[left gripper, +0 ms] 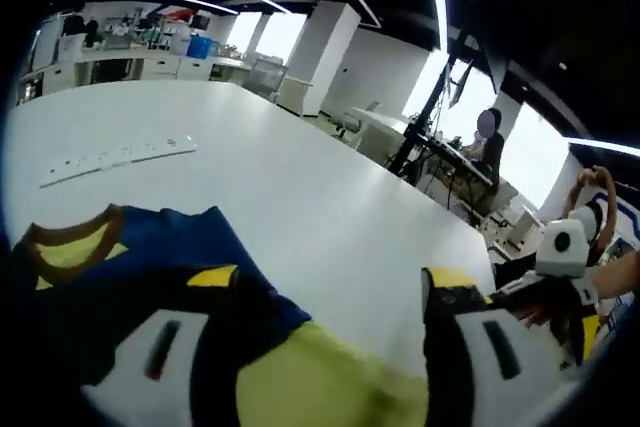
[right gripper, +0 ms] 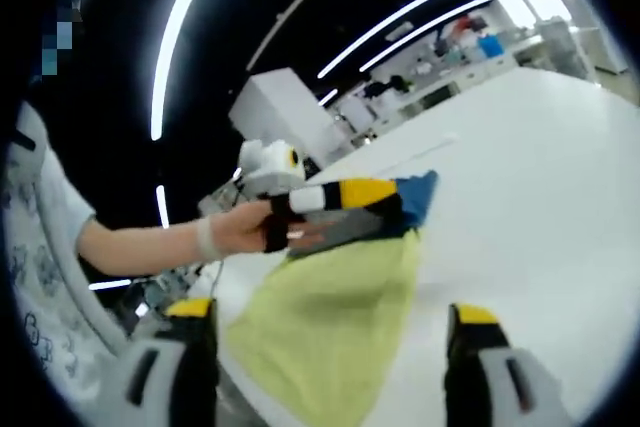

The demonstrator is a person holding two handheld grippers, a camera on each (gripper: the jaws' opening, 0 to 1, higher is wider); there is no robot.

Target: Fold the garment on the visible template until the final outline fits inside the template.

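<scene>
A navy garment [left gripper: 150,257] with a yellow collar and a lime-yellow panel [left gripper: 320,377] lies on the white table [left gripper: 300,177]. In the left gripper view my left gripper [left gripper: 330,282] stands open. Cloth lies between its jaws, and blue cloth bunches around the left-hand one. My right gripper [left gripper: 560,287], held in a hand, shows at the right edge. In the right gripper view the left gripper [right gripper: 385,209] sits on the garment's blue end [right gripper: 418,195]. The lime-yellow panel [right gripper: 330,317] spreads from there towards my open right gripper [right gripper: 330,322], whose jaws hold nothing.
A long white strip [left gripper: 120,157] lies further back on the table. A person [left gripper: 490,142] sits at a desk beyond the table's far corner. A forearm and hand [right gripper: 170,242] hold the left gripper. Cabinets and benches [left gripper: 130,62] line the back wall.
</scene>
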